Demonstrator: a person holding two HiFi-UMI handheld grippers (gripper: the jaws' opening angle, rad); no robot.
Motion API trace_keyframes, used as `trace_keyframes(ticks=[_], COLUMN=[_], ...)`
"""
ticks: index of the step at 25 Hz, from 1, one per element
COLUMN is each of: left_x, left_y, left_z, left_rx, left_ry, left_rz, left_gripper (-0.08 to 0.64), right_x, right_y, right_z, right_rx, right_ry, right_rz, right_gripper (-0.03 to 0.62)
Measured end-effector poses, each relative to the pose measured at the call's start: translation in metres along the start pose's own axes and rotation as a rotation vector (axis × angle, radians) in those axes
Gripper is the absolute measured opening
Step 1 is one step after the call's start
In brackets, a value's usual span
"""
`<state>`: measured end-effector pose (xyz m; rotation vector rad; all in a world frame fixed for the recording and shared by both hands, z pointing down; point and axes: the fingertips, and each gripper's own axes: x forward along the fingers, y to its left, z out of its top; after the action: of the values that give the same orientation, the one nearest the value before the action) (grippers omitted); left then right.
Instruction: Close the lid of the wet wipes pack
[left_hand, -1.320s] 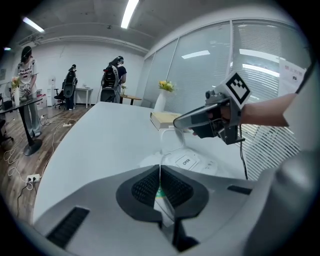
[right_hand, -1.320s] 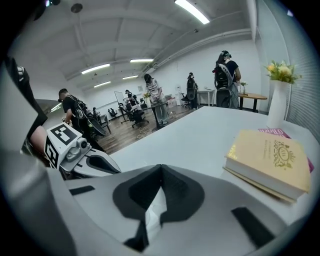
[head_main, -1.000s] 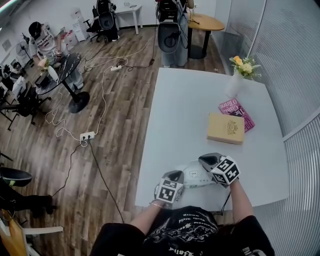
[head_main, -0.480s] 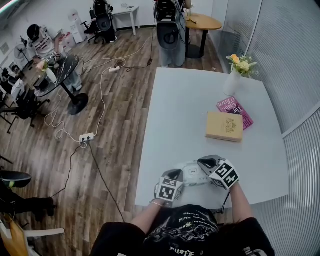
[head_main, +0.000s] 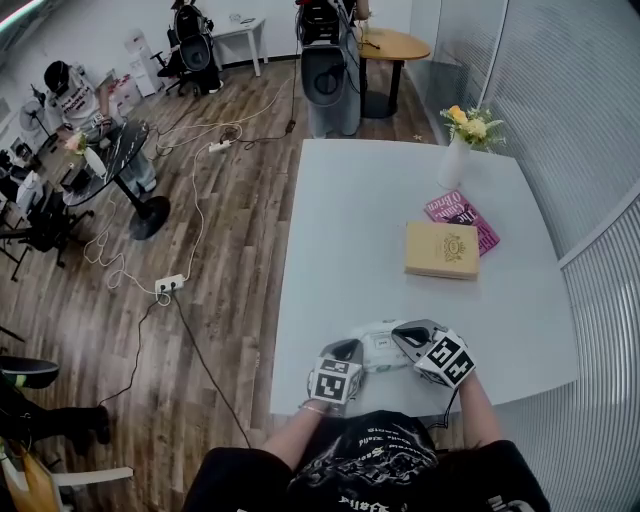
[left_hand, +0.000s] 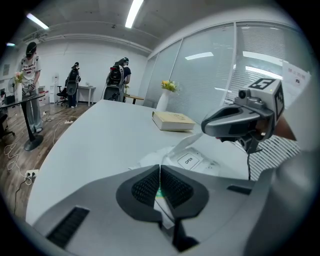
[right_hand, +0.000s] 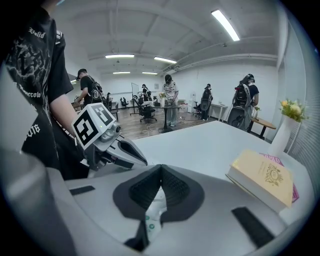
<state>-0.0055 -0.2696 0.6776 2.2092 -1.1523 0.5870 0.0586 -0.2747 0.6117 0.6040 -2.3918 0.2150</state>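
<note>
So, far L a person (head_main: 68, 92) stands at a dark round table (head_main: 122, 148) on a wood floor (head_main: 230, 200). Cables trail over the boards to a white power strip (head_main: 168, 284). More people and office chairs at the back of the room; too small for detail.

Next comes the white worktop (head_main: 350, 220), w/ both grippers at its near edge, right in front of the person holding them.

L gripper (left_hand: 160, 181): jaws together, clamped on the L edge of the pack (head_main: 378, 347). A sliver of green-printed film shows between the pads, w/ white film below them.

The pack lies on the worktop betw. the two grippers, near the front edge. Its top panel w/ the OPEN label (left_hand: 188, 160) lies flat, facing up. Just beyond the label a white strip (left_hand: 187, 142) rises from the pack and slants up to the tip of the other gripper.

R gripper (right_hand: 160, 175): jaws together as well, on white film w/ green spots that shows in the gap behind the pads. Its tip sits over the R part of the pack, pointing toward the L gripper.

Further R and further back a tan book (head_main: 441, 250) lies flat, partly over a pink book (head_main: 457, 208), well apart from the pack. Behind those stands a white vase (head_main: 453, 163) w/ yellow flowers (head_main: 468, 125), upright, near the far R corner. A glass wall w/ blinds (head_main: 590, 120) runs along the R side.
</note>
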Motion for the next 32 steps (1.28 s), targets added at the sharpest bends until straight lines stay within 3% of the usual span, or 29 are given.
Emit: trace_keyframes(ticks=[10,32], left_x=[0.0,-0.005], left_y=[-0.001,0.0], left_z=[0.001,-0.001], left_rx=[0.0,-0.002], left_ry=[-0.005,-0.027], left_rz=[-0.004,0.003], left_gripper=[0.009,0.009], right_x=[-0.003,0.014], right_y=[0.012,0.035], right_z=[-0.011,-0.061], right_rx=[-0.043,0.005], right_ry=[0.045,0.251], right_rz=[0.0,0.154], right_gripper=[-0.002,0.0])
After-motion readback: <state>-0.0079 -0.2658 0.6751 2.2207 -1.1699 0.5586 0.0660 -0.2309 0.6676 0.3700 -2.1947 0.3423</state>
